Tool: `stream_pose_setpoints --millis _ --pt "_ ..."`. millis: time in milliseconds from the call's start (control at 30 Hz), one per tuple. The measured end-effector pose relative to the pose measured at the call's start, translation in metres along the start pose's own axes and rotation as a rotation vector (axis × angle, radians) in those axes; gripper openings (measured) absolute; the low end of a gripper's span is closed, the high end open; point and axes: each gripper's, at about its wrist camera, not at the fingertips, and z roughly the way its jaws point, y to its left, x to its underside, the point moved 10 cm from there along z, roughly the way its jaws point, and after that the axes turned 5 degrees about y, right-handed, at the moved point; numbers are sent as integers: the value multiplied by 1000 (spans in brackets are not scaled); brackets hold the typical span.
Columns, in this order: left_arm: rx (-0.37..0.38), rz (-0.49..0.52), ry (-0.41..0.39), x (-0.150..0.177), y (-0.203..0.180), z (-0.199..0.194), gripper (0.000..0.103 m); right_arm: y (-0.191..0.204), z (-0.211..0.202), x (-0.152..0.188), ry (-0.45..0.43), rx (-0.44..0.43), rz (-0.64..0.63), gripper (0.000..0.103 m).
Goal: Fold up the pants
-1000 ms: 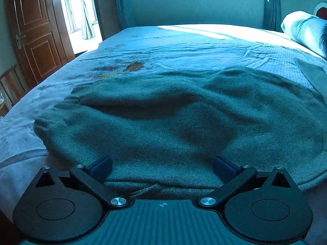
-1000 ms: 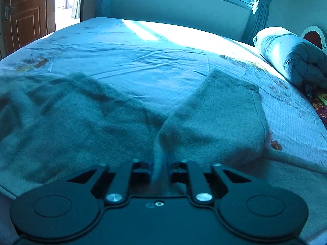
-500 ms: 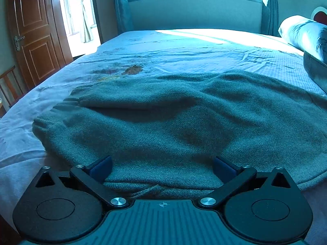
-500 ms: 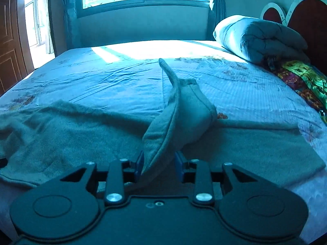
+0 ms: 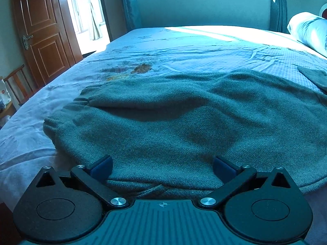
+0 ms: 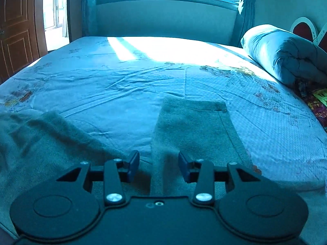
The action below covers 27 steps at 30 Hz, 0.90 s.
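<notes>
Grey-green knit pants [image 5: 173, 122] lie spread on the bed, the gathered waistband [image 5: 67, 112] at the left. My left gripper [image 5: 162, 166] is wide open, low over the near edge of the pants, holding nothing. In the right wrist view a pant leg [image 6: 196, 126] lies flat, pointing away, its cuff at the far end. The rest of the pants [image 6: 36, 138] lies to the left. My right gripper [image 6: 159, 166] is open just above the near end of that leg, with cloth under the jaws but not pinched.
The bed has a light blue flowered sheet [image 6: 132, 77]. A rolled duvet [image 6: 286, 61] lies at the right by the headboard. A wooden door [image 5: 38, 32] and a chair [image 5: 16, 85] stand to the left. A window wall is behind the bed.
My right gripper held the pant leg lifted and bunched; it has now opened and the leg lies flat on the bed. My left gripper stayed open, nearly still.
</notes>
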Motion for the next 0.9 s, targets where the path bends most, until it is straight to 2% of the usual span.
stream_pose_setpoints --millis 33,67,167,267,333,400,467,500,533,633,700,733,833,900 --pt "-3 -2 1 0 0 1 103 0 3 4 11 7 -7 20" --pt "-6 -1 1 1 -1 1 103 0 5 7 20 5 -10 0" --pt "-14 3 -3 2 -2 1 103 -10 -3 11 -6 12 17 0" --pt "-21 7 -4 2 -3 1 103 -40 -23 13 -57 41 100 0" --pt "-22 7 -3 2 -3 0 103 -69 -37 24 -75 69 198 0" --pt "-19 3 -5 2 -3 0 103 -109 -49 58 -51 86 355 1" --pt "-16 2 -7 3 -3 1 103 -128 -52 102 33 74 449 9" --pt "-15 2 -8 3 -3 1 103 -130 -54 118 67 74 452 9" --pt "-13 1 -8 3 -3 1 103 -131 -61 127 61 70 443 9" --pt "-14 3 -7 2 -3 2 103 -135 -87 115 -36 117 391 25" --pt "-12 0 -3 2 -3 2 103 -138 -95 99 -82 126 358 53" --pt "-11 -2 0 2 -3 2 103 -139 -94 93 -88 126 340 58" --pt "-8 -3 4 2 -3 2 103 -143 -87 83 -71 178 271 59" --pt "-5 -2 7 2 -3 1 103 -158 -80 86 -62 226 281 56"
